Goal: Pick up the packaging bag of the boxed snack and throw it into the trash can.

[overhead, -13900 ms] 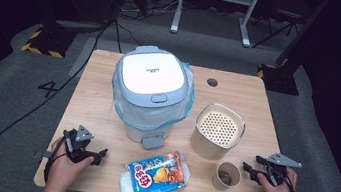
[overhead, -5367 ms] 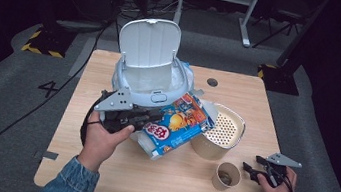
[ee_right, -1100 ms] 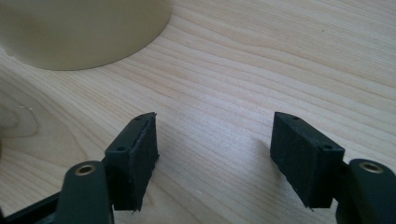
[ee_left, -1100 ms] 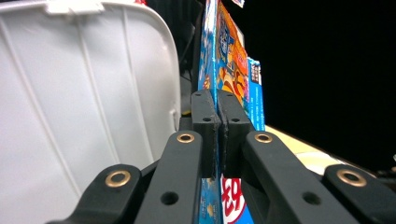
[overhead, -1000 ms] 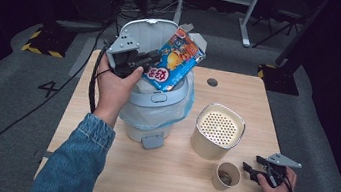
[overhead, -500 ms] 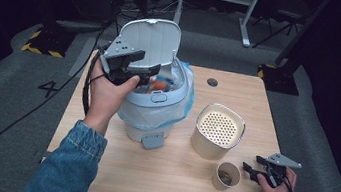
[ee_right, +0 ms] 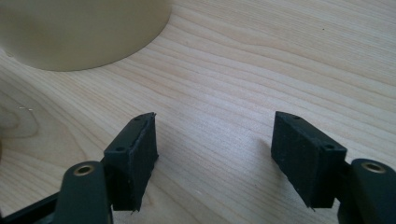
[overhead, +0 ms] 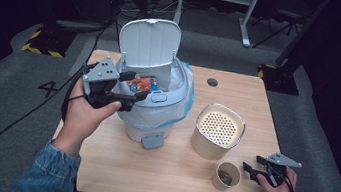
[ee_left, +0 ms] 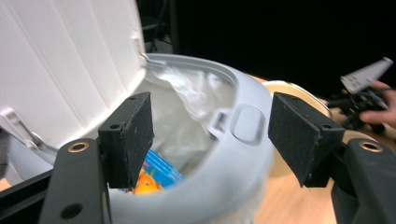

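The left gripper point(overhead: 130, 101) was held raised in the left hand point(overhead: 86, 114) beside the left rim of the white lidded bin point(overhead: 157, 102), forearm reaching in from the table's near left corner and the jaws pointing level across the bin's mouth. Its jaws had just been opening and stood wide apart with nothing between them. The snack packet point(ee_left: 152, 173) lay inside the bin's liner, below the upright lid point(overhead: 149, 46); its long axis could not be told. The right gripper point(overhead: 251, 169) rested low near the table's near right corner, just beside the paper cup point(overhead: 226, 176); its jaws had just been opening and stood apart over bare wood point(ee_right: 219, 93).
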A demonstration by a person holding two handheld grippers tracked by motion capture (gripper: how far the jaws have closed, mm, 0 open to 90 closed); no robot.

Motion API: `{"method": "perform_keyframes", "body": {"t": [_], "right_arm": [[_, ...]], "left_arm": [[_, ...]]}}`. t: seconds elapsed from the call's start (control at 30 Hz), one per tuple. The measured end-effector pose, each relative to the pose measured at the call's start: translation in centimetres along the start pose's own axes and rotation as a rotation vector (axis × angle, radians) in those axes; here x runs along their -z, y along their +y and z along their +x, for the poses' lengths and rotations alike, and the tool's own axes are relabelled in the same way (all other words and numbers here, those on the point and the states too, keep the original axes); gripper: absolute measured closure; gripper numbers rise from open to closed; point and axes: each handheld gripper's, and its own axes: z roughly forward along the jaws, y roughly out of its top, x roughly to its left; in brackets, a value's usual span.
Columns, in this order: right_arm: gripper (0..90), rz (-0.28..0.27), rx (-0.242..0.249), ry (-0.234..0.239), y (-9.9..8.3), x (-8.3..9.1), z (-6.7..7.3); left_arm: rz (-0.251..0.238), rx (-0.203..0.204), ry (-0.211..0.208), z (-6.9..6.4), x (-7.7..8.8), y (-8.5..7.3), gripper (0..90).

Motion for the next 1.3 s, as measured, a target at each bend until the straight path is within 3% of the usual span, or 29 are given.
{"method": "perform_keyframes", "body": {"t": [0.17, 0.3, 0.53, 0.73, 1.13, 1.3], "right_arm": [[23.4, 0.008, 0.000, -0.006, 0.1, -0.1, 0.0], [20.9, 0.031, 0.023, 0.021, 0.2, 0.3, 0.1], [20.7, 0.013, 0.096, 0.082, 0.7, 2.5, 1.0], [20.5, 0.023, 0.113, 0.124, 0.4, 3.9, 1.7], [20.1, 0.052, 0.201, 0.229, -0.3, 4.8, 3.4], [18.9, 0.061, 0.235, 0.259, -0.2, 5.0, 4.5]], "left_arm": [[0.009, -0.024, -0.026, -0.7, 1.2, -1.6, 32.3], [0.017, -0.001, -0.031, -0.8, 1.9, -3.5, 32.1], [0.049, 0.030, -0.016, -0.7, 2.3, -7.1, 30.9], [0.070, 0.058, -0.020, -0.5, 2.1, -10.4, 30.1], [0.212, 0.124, 0.044, 0.5, 0.7, -17.3, 30.7], [0.278, 0.124, 0.067, 1.1, -0.1, -19.3, 31.1]]}}
